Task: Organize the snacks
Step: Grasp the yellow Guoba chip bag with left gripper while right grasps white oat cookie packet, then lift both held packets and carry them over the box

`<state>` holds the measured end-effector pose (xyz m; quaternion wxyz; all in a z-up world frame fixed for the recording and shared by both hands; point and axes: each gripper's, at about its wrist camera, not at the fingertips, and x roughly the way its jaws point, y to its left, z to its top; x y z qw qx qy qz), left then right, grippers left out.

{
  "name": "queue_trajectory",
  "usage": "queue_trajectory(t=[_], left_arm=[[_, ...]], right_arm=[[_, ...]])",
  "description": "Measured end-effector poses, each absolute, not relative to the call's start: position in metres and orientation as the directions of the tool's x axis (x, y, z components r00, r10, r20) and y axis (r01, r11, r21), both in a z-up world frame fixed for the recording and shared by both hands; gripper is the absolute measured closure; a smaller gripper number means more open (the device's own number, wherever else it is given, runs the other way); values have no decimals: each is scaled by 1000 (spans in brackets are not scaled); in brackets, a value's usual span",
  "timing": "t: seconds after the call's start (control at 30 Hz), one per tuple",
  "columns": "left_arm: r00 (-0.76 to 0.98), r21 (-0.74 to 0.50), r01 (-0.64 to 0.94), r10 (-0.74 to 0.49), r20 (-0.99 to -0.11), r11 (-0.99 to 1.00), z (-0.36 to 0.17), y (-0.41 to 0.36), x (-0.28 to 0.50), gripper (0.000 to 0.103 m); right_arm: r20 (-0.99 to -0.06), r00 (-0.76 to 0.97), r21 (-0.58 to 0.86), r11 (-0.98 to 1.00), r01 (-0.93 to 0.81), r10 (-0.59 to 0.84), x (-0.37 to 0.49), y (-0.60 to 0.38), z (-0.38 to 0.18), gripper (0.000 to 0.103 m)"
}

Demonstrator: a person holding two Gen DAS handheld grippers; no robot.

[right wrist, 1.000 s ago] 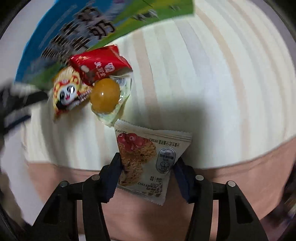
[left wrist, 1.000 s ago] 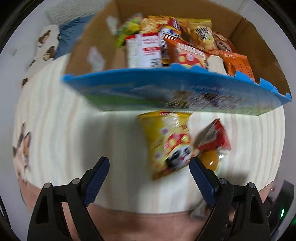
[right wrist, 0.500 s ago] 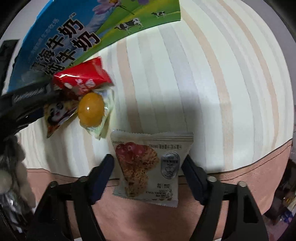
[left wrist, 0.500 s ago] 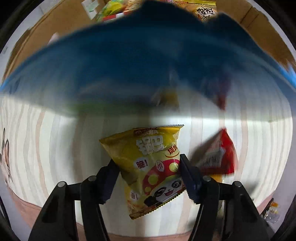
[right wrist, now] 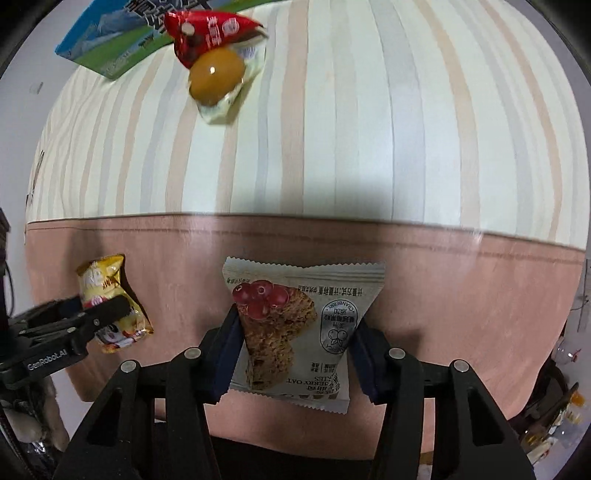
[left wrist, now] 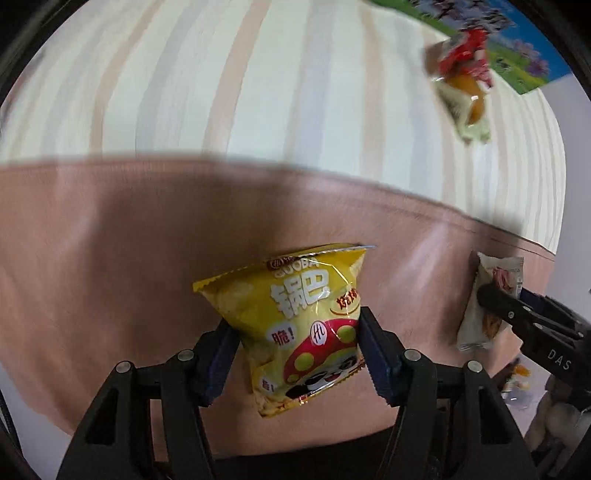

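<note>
A yellow crisp bag [left wrist: 295,314] with a panda and mushroom print hangs between the blue pads of my left gripper [left wrist: 297,328]. Both pads press its sides, though the jaws are easing open. My right gripper [right wrist: 295,321] is closing on a white cranberry oat bar packet [right wrist: 306,314], gripped at both edges. Both point steeply down over the pink band [right wrist: 443,277] of a bed cover. Each wrist view shows the other gripper at its edge: the right gripper [left wrist: 495,299] with the oat packet [left wrist: 476,325], and the yellow bag [right wrist: 99,280] with the black left fingers across it.
On the striped sheet [right wrist: 369,129] farther off lie a red snack packet [right wrist: 207,29] and a clear jelly cup with an orange centre [right wrist: 216,75]. They lie beside a blue and green carton flap [right wrist: 107,44]. Clutter lies below the bed edge at right [right wrist: 569,402].
My left gripper shut on the yellow bag and carried it from beside the carton back over the pink band. My right gripper loosened, then tightened on the oat packet, shifting a little.
</note>
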<state>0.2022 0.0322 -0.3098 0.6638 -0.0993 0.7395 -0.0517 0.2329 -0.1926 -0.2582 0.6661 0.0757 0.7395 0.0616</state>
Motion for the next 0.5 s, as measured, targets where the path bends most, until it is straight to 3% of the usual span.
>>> queue_trajectory(t=[0.2, 0.5], left_arm=[[-96, -254, -182, -274, -957, 950, -324, 54, 201, 39], [-42, -143, -118, -149, -988, 983, -320, 27, 201, 41]], right_arm=[[-949, -117, 272, 949, 156, 291, 230, -220, -254, 35], [-960, -80, 247, 948, 200, 267, 203, -215, -276, 37]])
